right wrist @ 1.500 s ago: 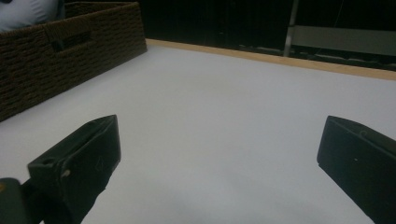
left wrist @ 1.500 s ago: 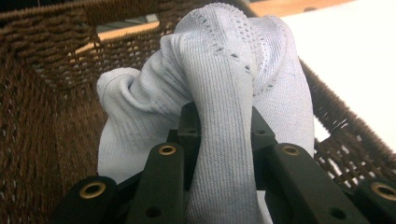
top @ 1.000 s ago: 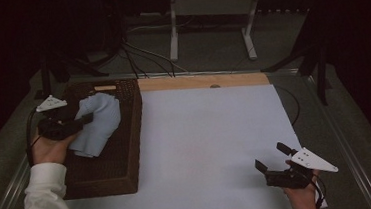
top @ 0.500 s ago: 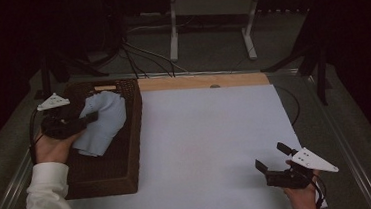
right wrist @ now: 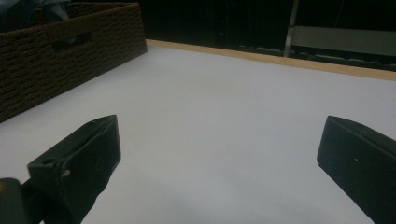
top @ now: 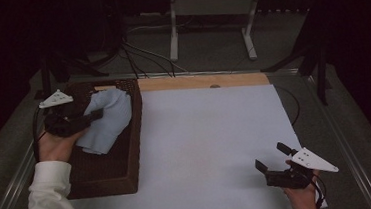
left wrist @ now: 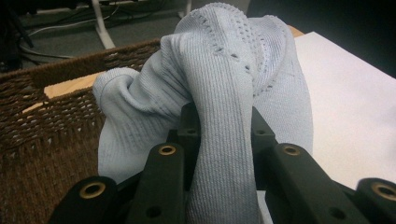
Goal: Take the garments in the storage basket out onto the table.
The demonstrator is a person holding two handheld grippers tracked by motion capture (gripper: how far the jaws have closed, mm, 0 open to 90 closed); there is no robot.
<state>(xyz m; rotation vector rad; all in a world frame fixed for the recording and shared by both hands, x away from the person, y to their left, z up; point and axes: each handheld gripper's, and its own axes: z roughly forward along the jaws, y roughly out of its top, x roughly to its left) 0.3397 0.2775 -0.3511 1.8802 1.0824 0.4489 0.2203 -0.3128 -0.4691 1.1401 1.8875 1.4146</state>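
Note:
A light blue knitted cloth hangs bunched over a dark brown wicker basket at the table's left. My left gripper is shut on a fold of it. In the left gripper view the ribbed cloth rises between the jaws of the left gripper and drapes over them, with the basket wall behind. My right gripper rests open near the front right of the white table sheet. Nothing lies between the fingers of the right gripper.
A wooden strip runs along the table's far edge. Cables and a white stand sit on the dark floor beyond. The basket's side shows at the upper left of the right gripper view.
My left gripper has shifted slightly to the right with the cloth still in it. The right gripper has kept still.

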